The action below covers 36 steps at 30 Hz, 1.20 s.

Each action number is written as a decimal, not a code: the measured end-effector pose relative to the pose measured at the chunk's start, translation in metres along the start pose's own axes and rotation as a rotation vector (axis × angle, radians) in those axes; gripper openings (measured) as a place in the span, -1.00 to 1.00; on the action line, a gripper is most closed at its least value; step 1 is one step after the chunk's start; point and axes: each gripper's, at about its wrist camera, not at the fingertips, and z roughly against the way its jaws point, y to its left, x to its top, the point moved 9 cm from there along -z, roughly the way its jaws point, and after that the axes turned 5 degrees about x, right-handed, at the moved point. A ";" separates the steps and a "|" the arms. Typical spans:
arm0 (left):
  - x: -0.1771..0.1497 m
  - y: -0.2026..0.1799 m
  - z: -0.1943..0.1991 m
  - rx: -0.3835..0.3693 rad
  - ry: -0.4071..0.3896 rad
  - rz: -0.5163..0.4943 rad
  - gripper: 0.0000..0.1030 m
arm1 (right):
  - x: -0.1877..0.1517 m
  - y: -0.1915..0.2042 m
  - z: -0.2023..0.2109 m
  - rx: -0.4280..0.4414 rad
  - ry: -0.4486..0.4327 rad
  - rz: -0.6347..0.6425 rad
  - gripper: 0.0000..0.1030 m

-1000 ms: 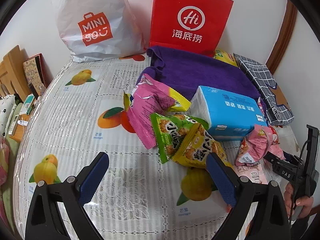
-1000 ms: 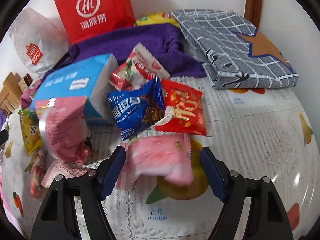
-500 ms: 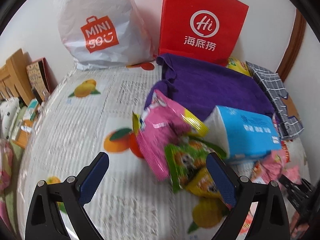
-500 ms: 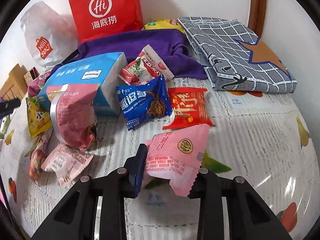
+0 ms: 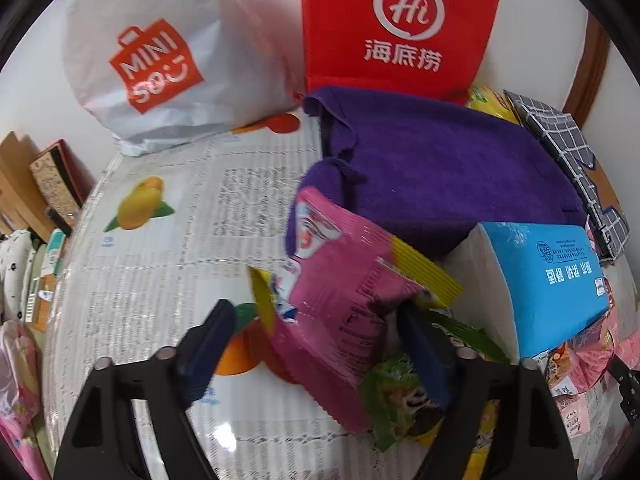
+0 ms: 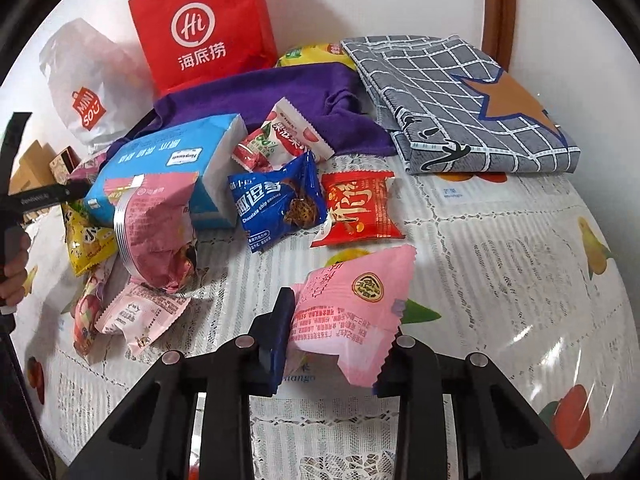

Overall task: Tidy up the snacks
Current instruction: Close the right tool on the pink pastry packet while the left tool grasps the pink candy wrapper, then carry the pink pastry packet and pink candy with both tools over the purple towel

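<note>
Lifted pale pink packet [image 6: 352, 312] now clamped in right hand-held gripper [image 6: 332, 344]; left hand-held gripper [image 5: 316, 344] closing around magenta bag [image 5: 340, 320]

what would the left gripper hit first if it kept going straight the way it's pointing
Most likely the magenta snack bag, already between the left gripper's closing jaws. The green snack packet lies right under its right finger, and the purple towel is farther along. Depth is uncertain in this fisheye view.

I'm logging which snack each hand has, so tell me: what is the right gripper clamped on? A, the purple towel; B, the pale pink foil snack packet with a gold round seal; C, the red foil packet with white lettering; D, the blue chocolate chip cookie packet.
B: the right gripper is shut on the pale pink foil snack packet, its pads pinching the packet's lower edge.
</note>
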 end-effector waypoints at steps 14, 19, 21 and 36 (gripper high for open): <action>-0.008 0.029 0.028 -0.047 -0.053 0.087 -0.12 | -0.001 0.010 0.008 0.008 -0.004 -0.020 -0.39; -0.016 0.046 0.046 -0.038 -0.066 0.114 -0.13 | 0.002 0.018 0.017 0.015 -0.026 -0.008 -0.39; -0.021 0.049 0.053 -0.053 -0.064 0.128 -0.13 | 0.003 0.022 0.021 0.014 -0.034 0.000 -0.39; -0.055 0.017 0.111 -0.153 -0.079 0.118 -0.13 | 0.010 0.042 0.049 0.050 -0.064 0.014 -0.39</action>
